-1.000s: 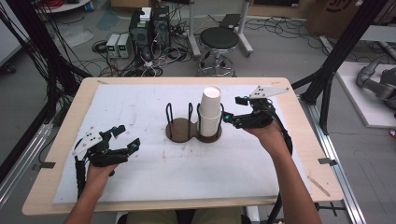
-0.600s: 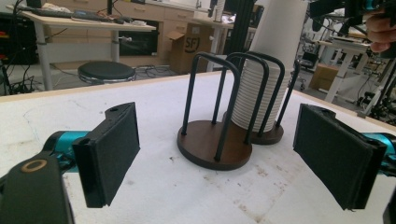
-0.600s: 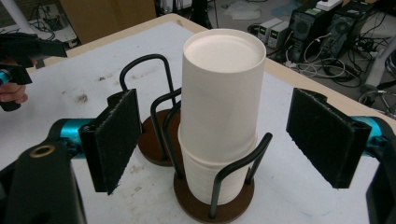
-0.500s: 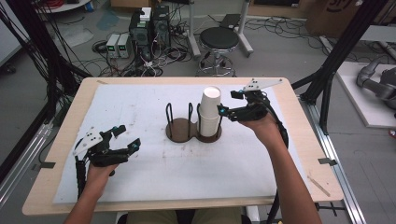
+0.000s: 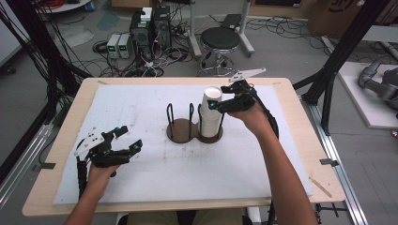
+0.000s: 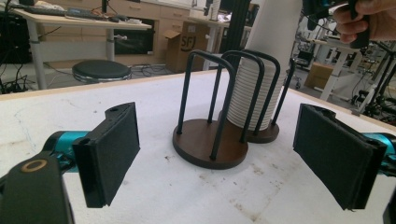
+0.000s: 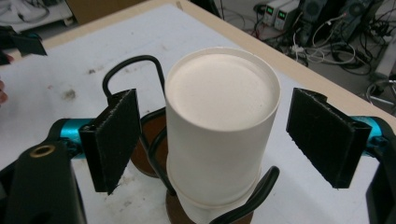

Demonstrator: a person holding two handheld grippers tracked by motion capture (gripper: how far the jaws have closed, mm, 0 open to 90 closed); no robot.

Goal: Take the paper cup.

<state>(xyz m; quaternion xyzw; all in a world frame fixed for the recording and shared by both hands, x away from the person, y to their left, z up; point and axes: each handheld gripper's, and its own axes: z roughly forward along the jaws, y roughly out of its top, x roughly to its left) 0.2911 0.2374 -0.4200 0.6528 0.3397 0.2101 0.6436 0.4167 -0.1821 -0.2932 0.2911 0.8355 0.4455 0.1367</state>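
Table (image 5: 291, 154) w/ white mat (image 5: 155, 117). Center of mat: dark wood rack (image 5: 193, 129) w/ two round bases and black wire hoops. R base holds cup stack (image 5: 211, 115), white, upside down, tall, rising well above hoops. L base bare.

R gripper (image 5: 217, 104) at top of stack, held by R hand (image 5: 251, 117). Jaws released, spread wide; in R gripper view one pad (image 7: 114, 140) sits each side of top cup (image 7: 219, 126), gap both sides, no contact.

L gripper (image 5: 126, 138) at near-L part of mat, well apart from rack, in L hand (image 5: 98, 176). Jaws released, wide, nothing between. L gripper view looks at rack across mat; ribbed rims of stacked cups visible behind hoops.

Beyond table: stool (image 5: 220, 40), cables and electronics boxes (image 5: 150, 33) on floor.
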